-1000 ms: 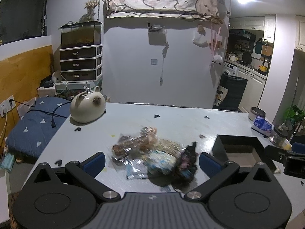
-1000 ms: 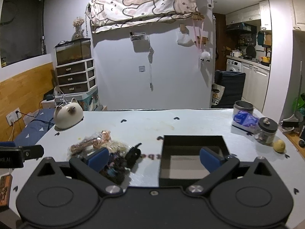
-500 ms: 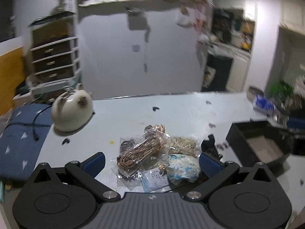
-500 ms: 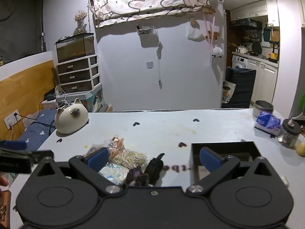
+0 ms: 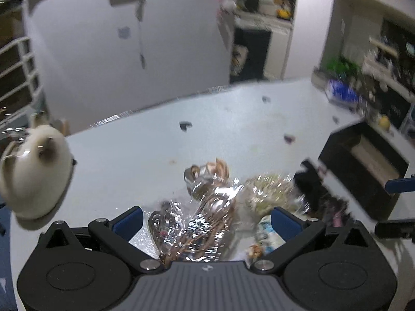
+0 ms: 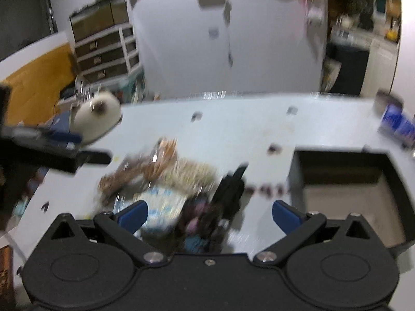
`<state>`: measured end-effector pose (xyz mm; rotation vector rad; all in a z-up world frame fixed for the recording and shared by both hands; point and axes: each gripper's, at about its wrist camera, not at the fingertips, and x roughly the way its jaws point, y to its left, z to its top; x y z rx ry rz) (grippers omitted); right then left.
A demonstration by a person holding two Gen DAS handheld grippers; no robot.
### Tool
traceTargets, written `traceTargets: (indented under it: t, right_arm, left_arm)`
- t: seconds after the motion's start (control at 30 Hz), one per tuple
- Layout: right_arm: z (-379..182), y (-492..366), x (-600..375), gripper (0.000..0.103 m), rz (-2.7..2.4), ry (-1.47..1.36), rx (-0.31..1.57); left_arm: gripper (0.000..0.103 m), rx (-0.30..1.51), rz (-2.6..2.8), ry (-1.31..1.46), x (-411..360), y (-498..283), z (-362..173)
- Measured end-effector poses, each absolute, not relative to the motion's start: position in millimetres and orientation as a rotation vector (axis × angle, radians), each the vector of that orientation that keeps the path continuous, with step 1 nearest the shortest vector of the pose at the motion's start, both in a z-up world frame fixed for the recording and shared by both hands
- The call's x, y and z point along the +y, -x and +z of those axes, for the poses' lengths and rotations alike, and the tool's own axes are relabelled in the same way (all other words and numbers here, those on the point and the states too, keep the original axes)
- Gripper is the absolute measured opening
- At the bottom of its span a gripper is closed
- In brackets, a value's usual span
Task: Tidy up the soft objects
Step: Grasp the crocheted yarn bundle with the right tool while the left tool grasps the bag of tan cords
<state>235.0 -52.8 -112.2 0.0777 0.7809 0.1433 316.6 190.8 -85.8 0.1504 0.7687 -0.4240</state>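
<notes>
Left wrist view: both hand-held grippers (image 5: 206, 219) (image 6: 210, 213), jaws spread, now nearer the bagged pile (image 5: 207, 207).

Before me the pale tabletop (image 5: 135, 160) carries a heap of soft packets (image 5: 207, 207) in crinkly clear wrap near my edge. To its right sits an open black box (image 6: 345, 173), to its far left a cream cat-shaped ornament (image 5: 33, 171). Small dark heart marks (image 5: 184, 125) dot the surface, and a blue packet (image 6: 398, 124) lies at the far right.

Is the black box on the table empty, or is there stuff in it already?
Empty, as far as shows. The black box has a bare pale floor; the soft things lie in a pile outside it on the table.
</notes>
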Motion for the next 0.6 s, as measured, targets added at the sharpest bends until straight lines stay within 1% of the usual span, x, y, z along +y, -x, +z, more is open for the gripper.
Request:
traceTargets:
  t: [0.03,0.07,0.1,0.27,0.33,0.37,0.4,0.5,0.57,0.6]
  right_arm:
    - [-117,-239,-52,0.096,0.146,-0.092,0.815]
    - [-121,-243,-53,0.086,0.149,-0.109,0.84]
    - [-125,-246,-52,0.08,0.152,-0.127,0.858]
    - [-141,-259,-55,0.075,0.127,-0.171,0.924]
    - [-148,-263,-54,0.073,0.134,-0.166,0.954]
    - [-151,-265,-53,0.07,0.137,-0.158,0.969]
    - [-154,-267,-51,0.066,0.138,-0.152,0.983]
    - [-160,-271,-49,0.061,0.147,-0.144,1.017]
    - [-162,-273,-47,0.06,0.162,-0.147,1.027]
    - [-163,-274,-46,0.06,0.168,-0.148,1.029]
  left_arm:
    - [0.103,0.793,-0.442,-0.163,192,-327,-92]
    - [0.103,0.813,-0.457,-0.18,191,-335,-97]
    - [0.103,0.834,-0.477,-0.201,190,-344,-103]
    - [0.103,0.933,-0.547,-0.268,188,-376,-130]
    - [0.101,0.959,-0.561,-0.27,191,-384,-138]
    - [0.099,0.97,-0.57,-0.274,191,-387,-142]
    - [0.096,0.978,-0.582,-0.279,191,-388,-144]
    - [0.089,0.995,-0.622,-0.307,186,-389,-149]
    - [0.075,1.009,-0.631,-0.344,179,-390,-154]
    - [0.069,1.016,-0.628,-0.365,176,-389,-157]
